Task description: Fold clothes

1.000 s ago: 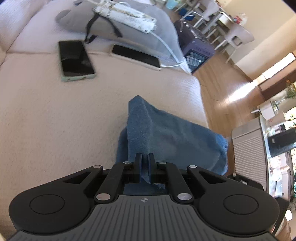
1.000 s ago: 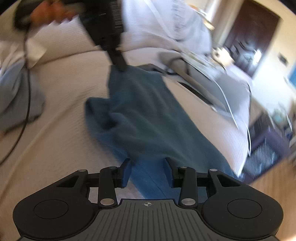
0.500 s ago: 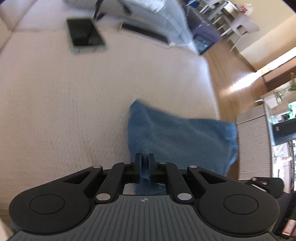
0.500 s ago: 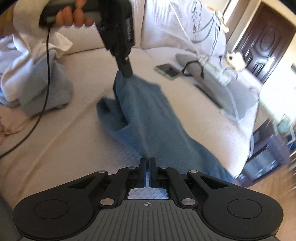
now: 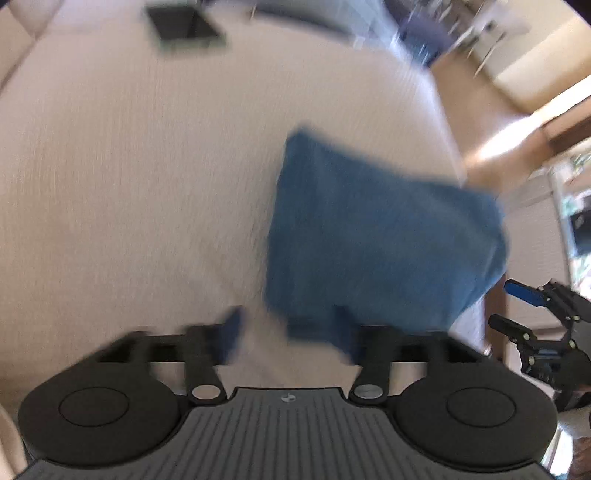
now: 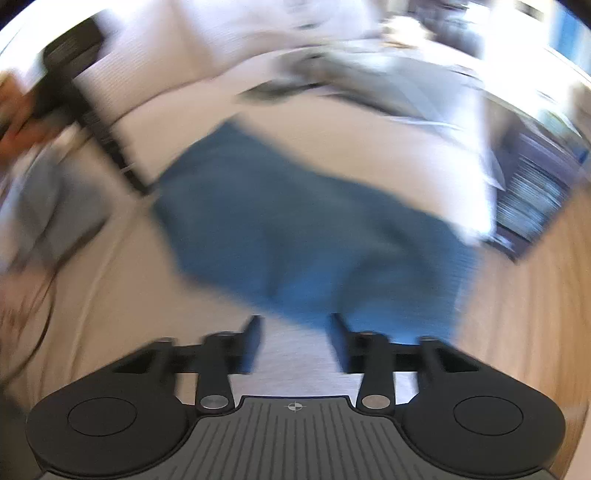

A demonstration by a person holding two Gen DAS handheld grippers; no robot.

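Blue cloth [image 5: 373, 240] lies spread flat on the cream bed [image 5: 147, 184], one edge at the bed's side. Left claw [image 5: 291, 332] gapes wide, empty. Right claw [image 6: 295, 339] likewise parted, apparently clear of fabric; frames blurred.

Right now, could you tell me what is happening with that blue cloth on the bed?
A person is folding clothes with a handheld gripper in each hand. The blue towel lies spread on the cream bedspread, one end hanging past the edge. The left gripper and right gripper both have their fingers apart, holding nothing. Both views are blurred from motion. A dark phone lies further up the bed.
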